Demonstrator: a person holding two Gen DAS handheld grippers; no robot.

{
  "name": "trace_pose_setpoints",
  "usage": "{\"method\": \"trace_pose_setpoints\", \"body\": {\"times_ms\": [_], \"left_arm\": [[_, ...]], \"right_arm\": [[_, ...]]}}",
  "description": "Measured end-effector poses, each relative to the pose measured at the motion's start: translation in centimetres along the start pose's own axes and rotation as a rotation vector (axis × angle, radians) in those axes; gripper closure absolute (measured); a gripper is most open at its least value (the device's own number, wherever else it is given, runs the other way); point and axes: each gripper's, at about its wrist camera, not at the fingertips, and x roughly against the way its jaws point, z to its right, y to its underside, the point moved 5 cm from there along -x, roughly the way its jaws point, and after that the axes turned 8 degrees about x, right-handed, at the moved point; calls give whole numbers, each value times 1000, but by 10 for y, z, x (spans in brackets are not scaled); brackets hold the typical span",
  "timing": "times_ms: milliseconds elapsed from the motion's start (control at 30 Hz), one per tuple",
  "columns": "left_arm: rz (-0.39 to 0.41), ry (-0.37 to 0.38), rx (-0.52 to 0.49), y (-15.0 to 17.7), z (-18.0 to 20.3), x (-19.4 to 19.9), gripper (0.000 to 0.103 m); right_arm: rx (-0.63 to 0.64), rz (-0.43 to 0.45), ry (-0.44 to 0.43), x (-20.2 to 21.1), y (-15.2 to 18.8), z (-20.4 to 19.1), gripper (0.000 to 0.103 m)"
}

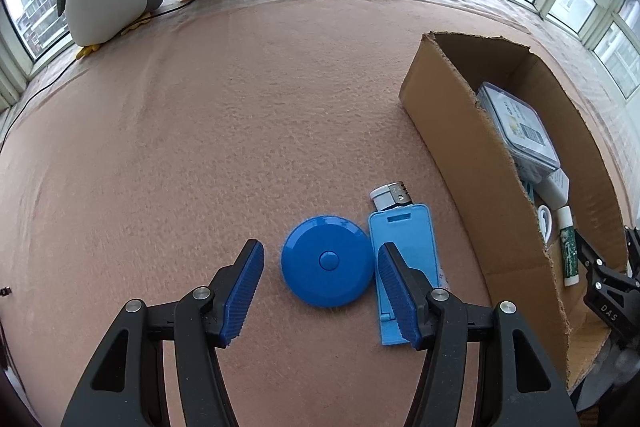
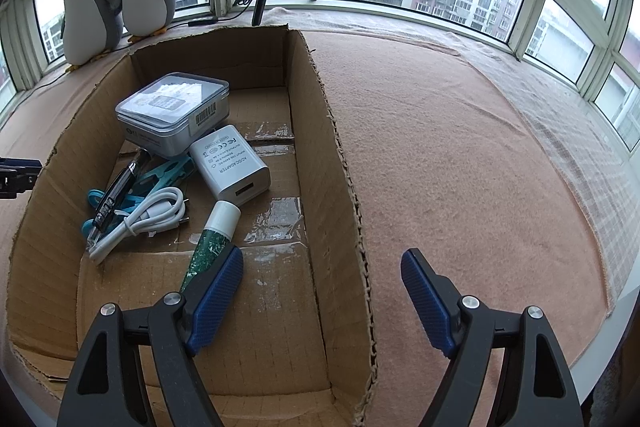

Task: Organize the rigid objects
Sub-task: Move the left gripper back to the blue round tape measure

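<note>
From my left wrist camera, my left gripper point(image 1: 320, 283) is wide apart and holds nothing. The round blue tape measure point(image 1: 326, 261) lies flat on the pink cloth point(image 1: 200, 127) between its fingers, touching neither. Just beside it, on its right, lies a flat blue holder point(image 1: 404, 255); its long side runs away from me, toward the window. A lighter point(image 1: 390, 195) sits at its far end. The cardboard box point(image 1: 452, 131) stands near the cloth's right edge.

From my right wrist camera, my right gripper point(image 2: 322, 295) is wide and empty, hanging over the box's right wall. Only here do I see inside well: a clear case point(image 2: 172, 107), a white charger point(image 2: 232, 167), a white cable point(image 2: 148, 215), and a green tube point(image 2: 210, 247) whose white cap points to the far wall.
</note>
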Motion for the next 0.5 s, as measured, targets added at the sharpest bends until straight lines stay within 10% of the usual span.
{"method": "trace_pose_setpoints", "body": {"times_ms": [500], "left_arm": [[37,-55,55,-9,-42,0,42]], "right_arm": [[-3,0,-1,0,0,0,25]]}}
